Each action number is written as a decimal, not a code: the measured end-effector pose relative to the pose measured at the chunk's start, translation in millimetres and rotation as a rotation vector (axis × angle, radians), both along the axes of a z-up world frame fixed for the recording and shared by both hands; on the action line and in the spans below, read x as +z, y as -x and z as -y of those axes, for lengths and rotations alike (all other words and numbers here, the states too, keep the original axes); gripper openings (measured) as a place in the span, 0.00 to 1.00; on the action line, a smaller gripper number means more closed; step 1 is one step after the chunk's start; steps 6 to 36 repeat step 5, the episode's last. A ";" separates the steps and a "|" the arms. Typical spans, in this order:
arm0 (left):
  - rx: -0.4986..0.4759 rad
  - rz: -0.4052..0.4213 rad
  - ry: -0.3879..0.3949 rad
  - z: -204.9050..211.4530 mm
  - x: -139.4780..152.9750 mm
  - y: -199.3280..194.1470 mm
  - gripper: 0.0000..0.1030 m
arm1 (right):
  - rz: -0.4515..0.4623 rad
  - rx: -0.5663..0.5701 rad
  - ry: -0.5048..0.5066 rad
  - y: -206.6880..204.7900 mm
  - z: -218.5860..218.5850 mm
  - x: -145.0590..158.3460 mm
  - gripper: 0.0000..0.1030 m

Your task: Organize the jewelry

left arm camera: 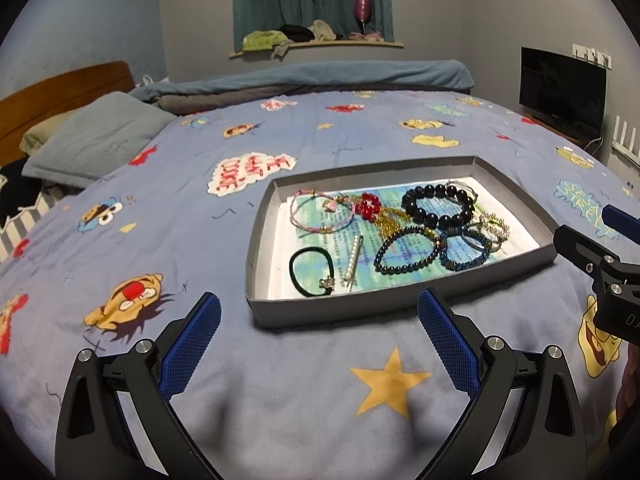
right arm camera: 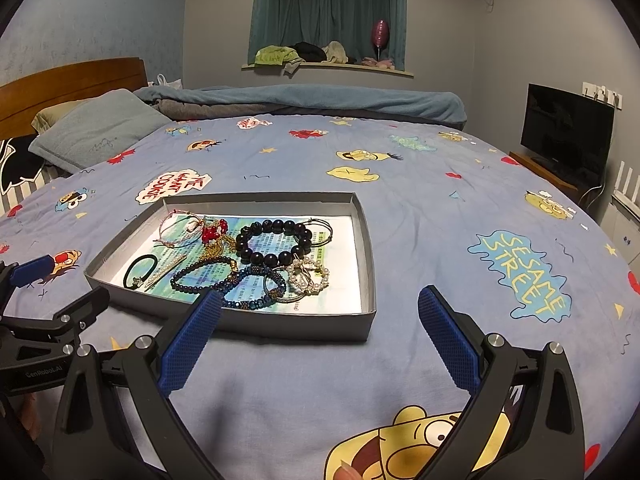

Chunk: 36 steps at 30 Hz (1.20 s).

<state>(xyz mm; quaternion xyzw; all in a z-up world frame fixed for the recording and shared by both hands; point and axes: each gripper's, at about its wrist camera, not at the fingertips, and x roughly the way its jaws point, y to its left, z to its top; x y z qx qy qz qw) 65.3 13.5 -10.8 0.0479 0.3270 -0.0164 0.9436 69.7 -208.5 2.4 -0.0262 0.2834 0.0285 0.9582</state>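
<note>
A shallow grey box (left arm camera: 352, 307) (right arm camera: 256, 322) lies on the bed, lined with printed paper and holding several pieces of jewelry. Inside are a big black bead bracelet (left arm camera: 438, 205) (right arm camera: 274, 241), a dark blue bead bracelet (left arm camera: 406, 249) (right arm camera: 200, 276), a black hair tie (left arm camera: 312, 270) (right arm camera: 138, 270), a pearl hair pin (left arm camera: 354, 258), a pink cord bracelet (left arm camera: 320, 210) and a red bead charm (left arm camera: 368, 206) (right arm camera: 212, 232). My left gripper (left arm camera: 320, 338) hovers open just in front of the box. My right gripper (right arm camera: 320, 336) is open too, near the box's front right corner. Neither holds anything.
The box rests on a blue cartoon-print bedspread (left arm camera: 280, 400). Pillows (left arm camera: 92, 136) and a wooden headboard (left arm camera: 60, 88) are at the left, folded blankets (left arm camera: 320, 76) at the back. A dark screen (left arm camera: 560, 88) stands at the right. The right gripper (left arm camera: 600, 264) shows at the right edge of the left view.
</note>
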 end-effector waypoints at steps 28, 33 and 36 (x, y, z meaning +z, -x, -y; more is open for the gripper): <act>0.012 -0.015 0.010 -4.1 -1.9 -3.2 0.95 | -0.001 0.000 -0.001 -0.1 0.6 -0.2 0.95; 0.012 -0.015 0.010 -4.1 -1.9 -3.2 0.95 | -0.001 0.000 -0.001 -0.1 0.6 -0.2 0.95; 0.012 -0.015 0.010 -4.1 -1.9 -3.2 0.95 | -0.001 0.000 -0.001 -0.1 0.6 -0.2 0.95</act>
